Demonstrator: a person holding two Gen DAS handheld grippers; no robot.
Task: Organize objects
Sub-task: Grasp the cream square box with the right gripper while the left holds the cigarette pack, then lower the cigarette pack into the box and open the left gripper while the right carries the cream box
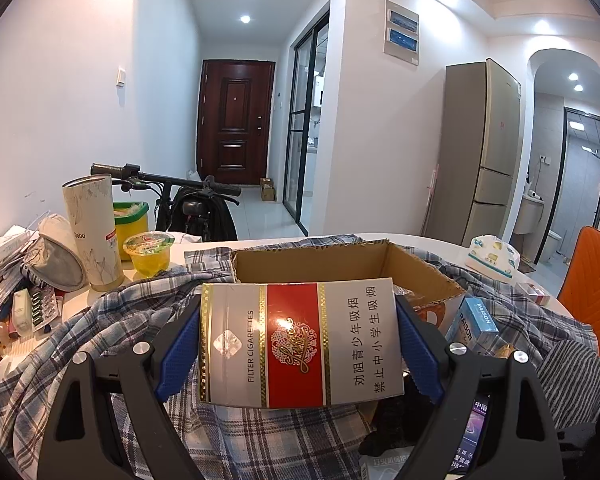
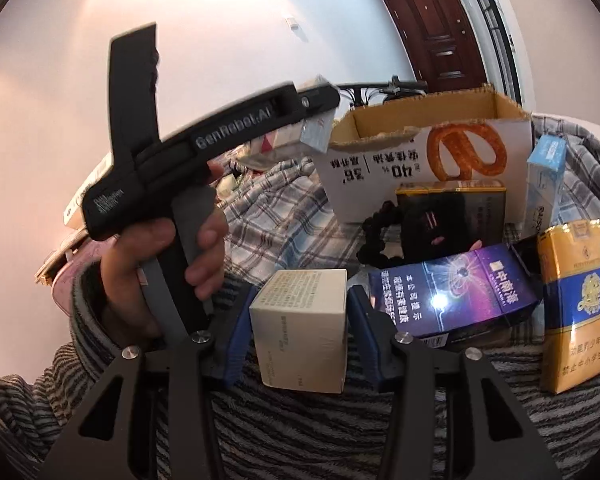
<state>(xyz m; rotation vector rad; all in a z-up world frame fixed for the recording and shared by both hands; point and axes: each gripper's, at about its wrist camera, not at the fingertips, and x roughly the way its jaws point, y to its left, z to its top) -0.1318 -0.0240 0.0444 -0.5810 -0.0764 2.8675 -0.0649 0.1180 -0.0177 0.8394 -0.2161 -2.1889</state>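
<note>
My left gripper [image 1: 300, 316] is shut on a red, white and gold cigarette pack [image 1: 300, 340], held just in front of an open cardboard box [image 1: 340, 264]. The right wrist view shows that same gripper [image 2: 312, 120] from the side, in a person's hand [image 2: 204, 240], its pack beside the cardboard box [image 2: 420, 120]. My right gripper [image 2: 300, 320] is shut on a small cream box [image 2: 300, 320], its blue pads against both sides, low over a striped cloth [image 2: 300, 432].
A purple-blue carton [image 2: 460, 296], a yellow-blue pack [image 2: 576, 308], a light-blue box [image 2: 546, 176], a black pack [image 2: 452, 216] and black beads [image 2: 374, 236] lie before the cardboard box. A tall tube [image 1: 92, 232], a jelly cup [image 1: 148, 252] and a tissue pack [image 1: 492, 256] stand on the table.
</note>
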